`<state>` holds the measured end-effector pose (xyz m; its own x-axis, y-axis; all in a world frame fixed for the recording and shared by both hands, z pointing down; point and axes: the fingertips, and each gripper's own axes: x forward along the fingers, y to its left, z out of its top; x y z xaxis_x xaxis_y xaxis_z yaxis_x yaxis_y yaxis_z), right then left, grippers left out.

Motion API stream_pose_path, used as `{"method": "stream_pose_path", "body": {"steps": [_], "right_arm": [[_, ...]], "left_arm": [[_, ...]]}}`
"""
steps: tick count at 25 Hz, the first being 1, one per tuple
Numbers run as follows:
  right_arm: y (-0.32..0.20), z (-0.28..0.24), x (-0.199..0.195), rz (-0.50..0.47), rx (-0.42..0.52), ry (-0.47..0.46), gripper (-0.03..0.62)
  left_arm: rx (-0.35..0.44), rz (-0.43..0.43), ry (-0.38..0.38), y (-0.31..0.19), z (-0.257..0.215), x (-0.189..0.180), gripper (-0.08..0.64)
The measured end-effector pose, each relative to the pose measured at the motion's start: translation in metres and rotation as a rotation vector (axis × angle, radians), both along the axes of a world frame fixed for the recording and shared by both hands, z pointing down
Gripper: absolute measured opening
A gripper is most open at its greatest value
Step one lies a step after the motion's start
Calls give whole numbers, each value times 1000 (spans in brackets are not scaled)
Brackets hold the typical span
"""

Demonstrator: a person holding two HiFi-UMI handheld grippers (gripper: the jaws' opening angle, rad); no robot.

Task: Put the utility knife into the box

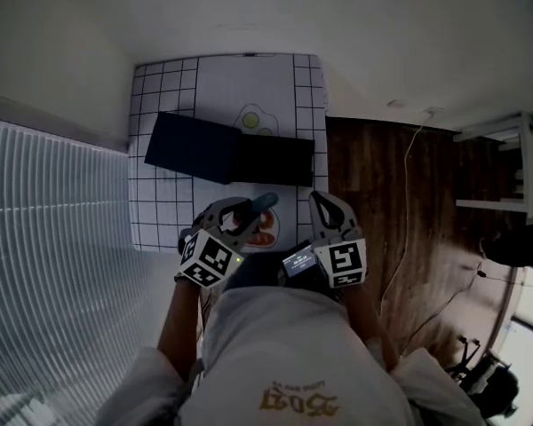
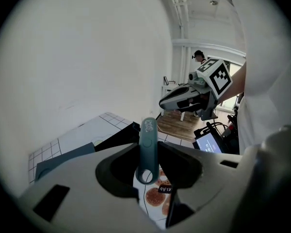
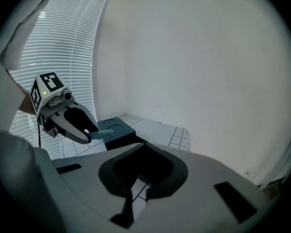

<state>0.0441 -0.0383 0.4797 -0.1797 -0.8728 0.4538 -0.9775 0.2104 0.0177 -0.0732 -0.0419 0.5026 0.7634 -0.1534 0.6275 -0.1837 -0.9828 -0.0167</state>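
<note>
White gridded mat [image 1: 160,211] covers the table. On it a dark box [image 1: 235,156] lies open and empty, as far as can be seen. Short of the box, nearer the person, the left gripper [image 1: 242,216] is clamped on the teal utility knife [image 1: 265,202], held clear above the mat. Beside it, the right gripper [image 1: 320,204] has its jaws together on nothing. Assessment: pickup done; carrying to the box and release remain.

Head view dim, gripper views brighter with daylight through the blinds [image 1: 44,238], fisheye edges bent and black.
</note>
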Motion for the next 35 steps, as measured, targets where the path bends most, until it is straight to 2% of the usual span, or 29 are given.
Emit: {"method": "stream_pose_path", "body": {"steps": [9, 35], "right_arm": [[0, -3, 11, 61, 30, 20, 8], [-63, -37, 55, -31, 126, -32, 8]], "left_arm": [[36, 5, 33, -15, -10, 1, 137], [105, -131, 35, -71, -48, 40, 137]]}}
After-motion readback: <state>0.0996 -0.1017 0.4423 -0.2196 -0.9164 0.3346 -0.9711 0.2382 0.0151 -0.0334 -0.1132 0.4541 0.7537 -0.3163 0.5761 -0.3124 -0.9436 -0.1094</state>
